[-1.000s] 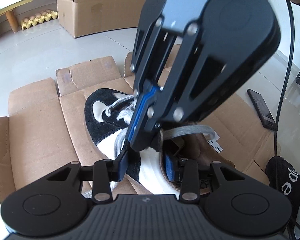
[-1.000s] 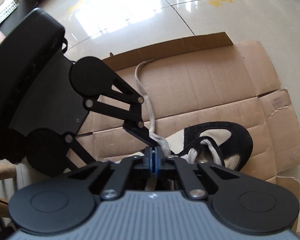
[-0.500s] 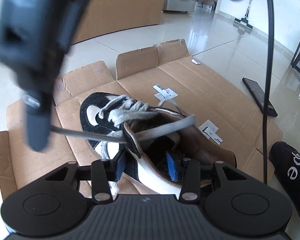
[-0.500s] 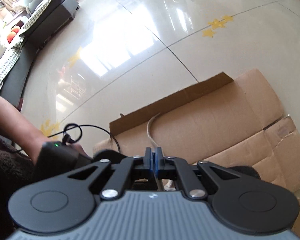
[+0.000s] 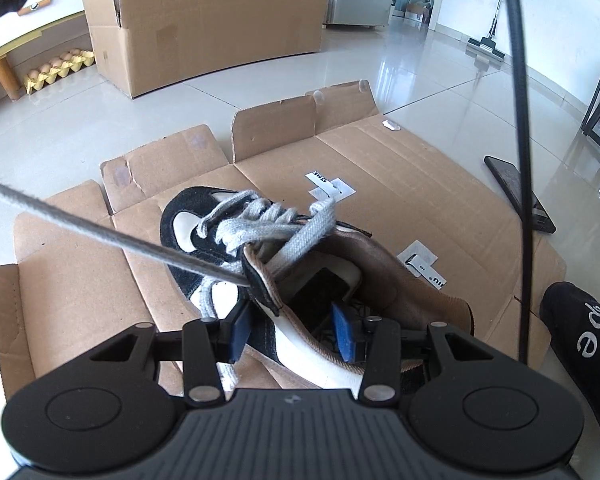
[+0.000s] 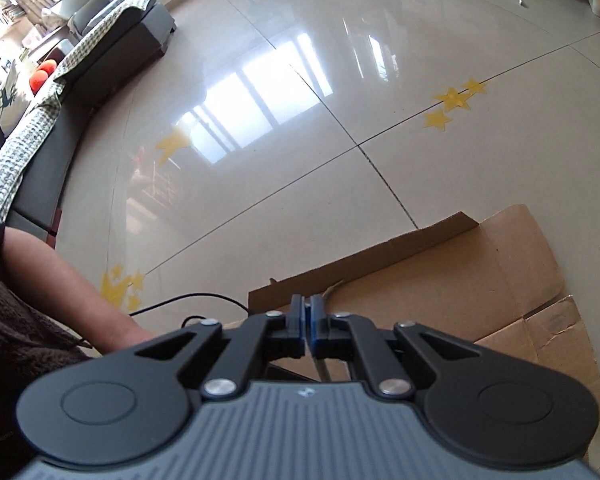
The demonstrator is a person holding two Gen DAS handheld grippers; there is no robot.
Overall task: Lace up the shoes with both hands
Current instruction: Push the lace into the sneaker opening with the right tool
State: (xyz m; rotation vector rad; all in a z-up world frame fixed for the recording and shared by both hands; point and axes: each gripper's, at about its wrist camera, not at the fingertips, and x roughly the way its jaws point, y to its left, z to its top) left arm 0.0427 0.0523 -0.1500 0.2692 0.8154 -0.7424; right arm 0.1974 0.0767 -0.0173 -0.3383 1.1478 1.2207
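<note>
Left wrist view: left gripper (image 5: 292,330) pads straddle shoe (image 5: 300,280) collar, partly open; contact w/ collar unclear. Shoe sits on flattened cardboard (image 5: 420,200). Taut lace (image 5: 112,236) runs off frame upper left. Right gripper (image 6: 308,326) pinched tight on lace; its far end cut off, shoe hidden under body.

A shoe (image 5: 300,280) of matt black suede and smooth white leather is seen, with woven grey cloth laces (image 5: 260,220). Beneath the shoe, matt corrugated cardboard (image 5: 400,184) is laid, rough at its torn edges. Around the cardboard, glossy tiles of the floor (image 6: 300,120) are shown. Matt black plastic forms the left tool (image 5: 292,330).
</note>
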